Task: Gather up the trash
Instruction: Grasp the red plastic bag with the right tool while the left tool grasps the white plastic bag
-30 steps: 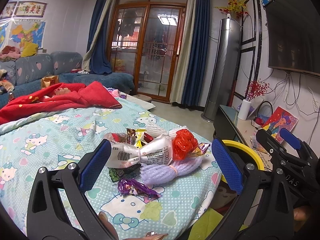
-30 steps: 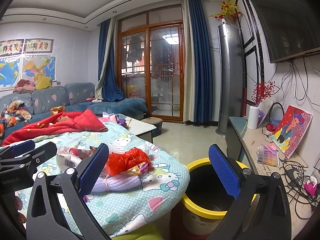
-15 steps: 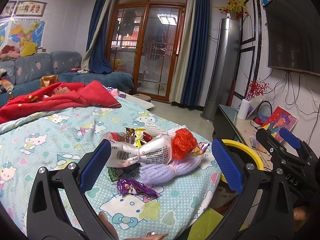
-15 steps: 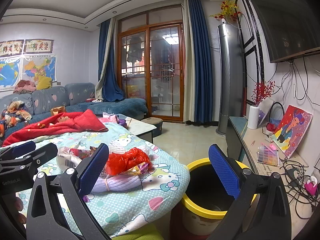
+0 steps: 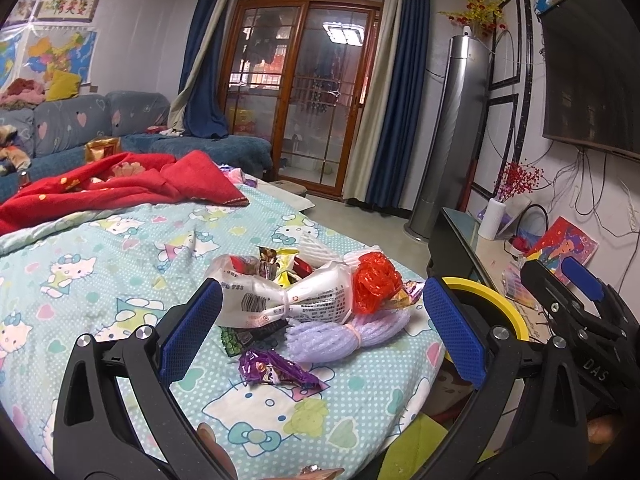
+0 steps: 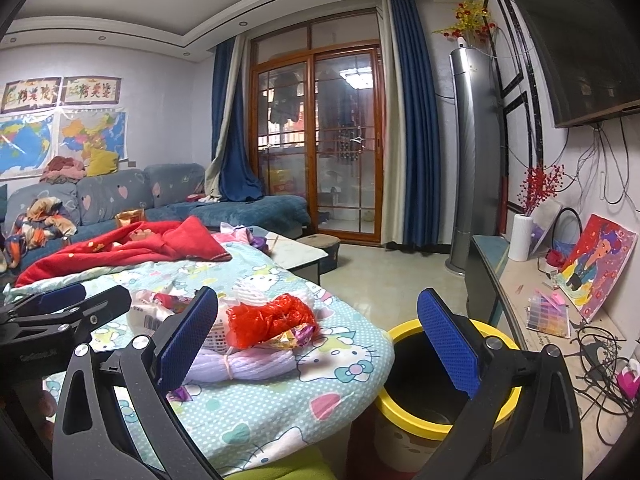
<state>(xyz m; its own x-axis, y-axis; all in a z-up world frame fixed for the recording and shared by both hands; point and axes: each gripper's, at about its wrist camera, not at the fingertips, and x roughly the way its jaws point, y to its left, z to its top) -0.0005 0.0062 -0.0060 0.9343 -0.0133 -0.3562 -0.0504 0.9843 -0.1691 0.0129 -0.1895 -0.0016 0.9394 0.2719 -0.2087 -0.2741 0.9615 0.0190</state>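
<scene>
A pile of trash lies on the Hello Kitty cloth (image 5: 120, 264): a white printed plastic bag (image 5: 292, 300), a red plastic bag (image 5: 376, 286), a lilac foam net (image 5: 340, 334), a purple wrapper (image 5: 276, 372) and several snack wrappers (image 5: 280, 266). My left gripper (image 5: 320, 336) is open and empty just short of the pile. My right gripper (image 6: 318, 342) is open and empty, between the pile and the yellow-rimmed bin (image 6: 404, 330). The red bag (image 6: 272, 318) and foam net (image 6: 248, 364) show in the right wrist view too. The bin's rim (image 5: 492, 292) shows past the table's right edge.
A red blanket (image 5: 120, 184) lies at the table's far side. A blue sofa (image 6: 120, 196) stands behind. A low TV bench (image 6: 520, 280) with a white vase (image 6: 522, 238), a painting (image 6: 600, 260) and cables (image 6: 600, 348) runs along the right wall.
</scene>
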